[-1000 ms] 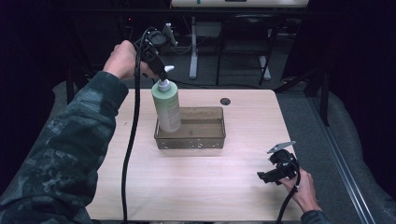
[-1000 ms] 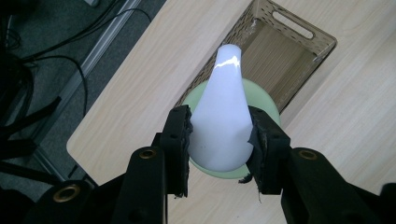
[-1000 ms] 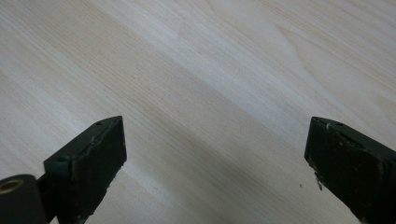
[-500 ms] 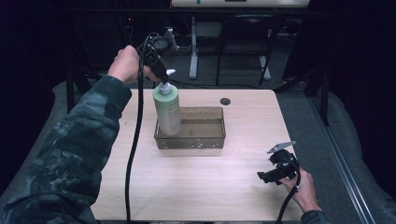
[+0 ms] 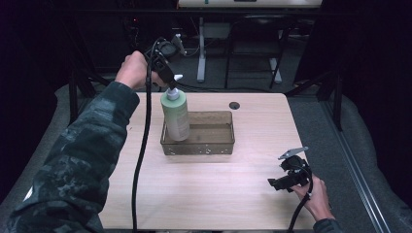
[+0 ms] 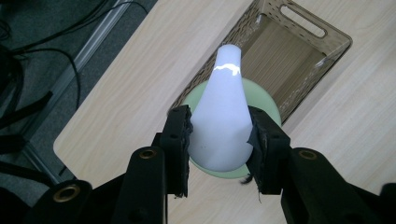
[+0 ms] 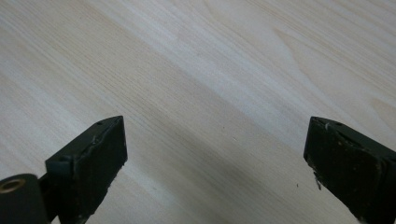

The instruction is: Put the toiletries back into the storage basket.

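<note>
A pale green pump bottle (image 5: 175,115) stands upright with its lower part inside the left end of a see-through brown bin (image 5: 214,145) at the middle of the table. From above, my left gripper (image 5: 171,82) is shut on the bottle's white pump head (image 6: 224,116); both pads press its sides in the left gripper view, where my left gripper (image 6: 219,123) looks down on the green shoulder and the bin (image 6: 303,42). Whether the bottle rests on the bin's floor I cannot tell. My right gripper (image 5: 284,180) lies low at the table's front right, open (image 7: 215,158) over bare wood.
The light wooden table (image 5: 252,194) has a small dark round hole (image 5: 234,105) behind the bin. A thick black cable (image 5: 141,160) hangs from the left gripper across the table's left side. Dark floor, table legs and cables lie beyond the far edge.
The left hand and the bottle have sunk slightly, with the bottle a bit deeper in the bin. The right gripper has kept still.
</note>
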A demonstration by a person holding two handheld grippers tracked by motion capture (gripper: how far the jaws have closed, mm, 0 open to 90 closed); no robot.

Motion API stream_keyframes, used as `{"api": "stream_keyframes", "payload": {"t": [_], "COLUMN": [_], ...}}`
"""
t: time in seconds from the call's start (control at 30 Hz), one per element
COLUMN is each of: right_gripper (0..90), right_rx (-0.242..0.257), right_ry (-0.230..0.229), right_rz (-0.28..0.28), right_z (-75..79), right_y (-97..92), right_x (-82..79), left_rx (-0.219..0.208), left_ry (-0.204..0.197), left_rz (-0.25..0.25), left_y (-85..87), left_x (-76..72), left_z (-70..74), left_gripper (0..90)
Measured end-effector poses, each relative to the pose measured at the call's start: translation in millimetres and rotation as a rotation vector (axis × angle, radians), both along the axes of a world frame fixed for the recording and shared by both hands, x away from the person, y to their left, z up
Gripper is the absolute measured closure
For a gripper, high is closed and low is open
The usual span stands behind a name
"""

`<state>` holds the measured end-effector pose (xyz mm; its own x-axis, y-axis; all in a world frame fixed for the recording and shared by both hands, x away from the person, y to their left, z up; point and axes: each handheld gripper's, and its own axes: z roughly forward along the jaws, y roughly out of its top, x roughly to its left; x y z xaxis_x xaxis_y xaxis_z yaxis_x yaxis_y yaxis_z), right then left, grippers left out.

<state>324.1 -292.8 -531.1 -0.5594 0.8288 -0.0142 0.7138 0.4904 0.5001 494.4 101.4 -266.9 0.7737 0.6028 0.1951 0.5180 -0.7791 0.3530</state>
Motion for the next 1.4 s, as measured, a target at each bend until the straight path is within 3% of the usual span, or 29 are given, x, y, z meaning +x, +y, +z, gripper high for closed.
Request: {"api": "stream_keyframes", "payload": {"t": [0.8,1.4], "right_gripper": [5.3,5.4], "right_rx": [-0.004,-0.007], "right_ry": [-0.004,-0.003], "right_rz": [0.007,0.009], "right_z": [0.0,-0.3], "right_y": [0.1,0.4], "right_x": [-0.1,-0.2], "left_rx": [-0.023,-0.025], "left_ry": [0.012,0.044], "left_rz": [0.007,0.011], "left_y": [8.5,19.0], "left_x": [1.5,-0.1], "left_z": [-24.6,-38.0], "left_gripper": [63.1,63.1]}}
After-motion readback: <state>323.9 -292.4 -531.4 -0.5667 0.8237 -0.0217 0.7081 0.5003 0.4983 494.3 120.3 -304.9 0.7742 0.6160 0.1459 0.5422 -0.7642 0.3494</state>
